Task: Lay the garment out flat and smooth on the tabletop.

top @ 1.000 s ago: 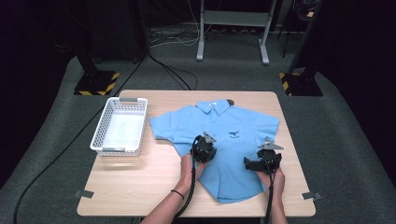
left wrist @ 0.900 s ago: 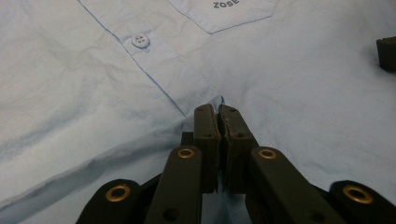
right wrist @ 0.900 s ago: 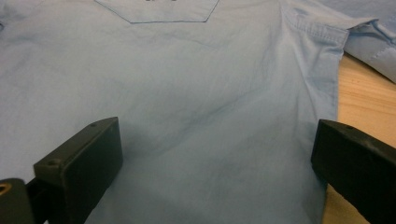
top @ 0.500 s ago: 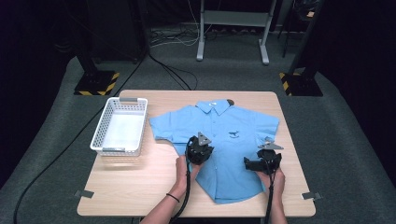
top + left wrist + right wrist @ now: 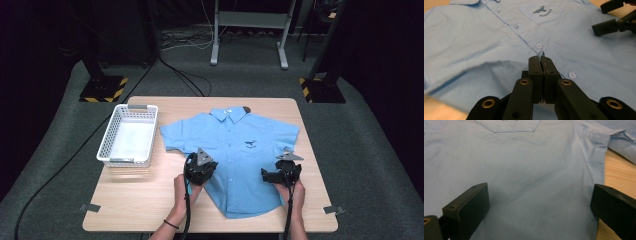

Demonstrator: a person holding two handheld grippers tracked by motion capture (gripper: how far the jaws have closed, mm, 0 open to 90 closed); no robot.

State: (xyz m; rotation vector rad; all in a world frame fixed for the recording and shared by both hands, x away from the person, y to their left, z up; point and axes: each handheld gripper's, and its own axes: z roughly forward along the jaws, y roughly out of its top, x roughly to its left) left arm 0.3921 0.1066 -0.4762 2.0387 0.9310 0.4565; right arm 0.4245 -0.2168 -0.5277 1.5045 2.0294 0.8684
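While left tongs (image 5: 541,58) pinch it, shirt (image 5: 486,45) lies beneath right tongs (image 5: 539,202).

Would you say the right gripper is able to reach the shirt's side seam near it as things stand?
Probably yes: the right gripper hangs open over the shirt, its jaws straddling the side seam with nothing between. The left gripper pinches the button placket, well clear.

You see a matt, lightly creased blue cloth shirt (image 5: 240,160) on a smooth pale wood table (image 5: 150,210), beside a white plastic mesh basket (image 5: 128,136).
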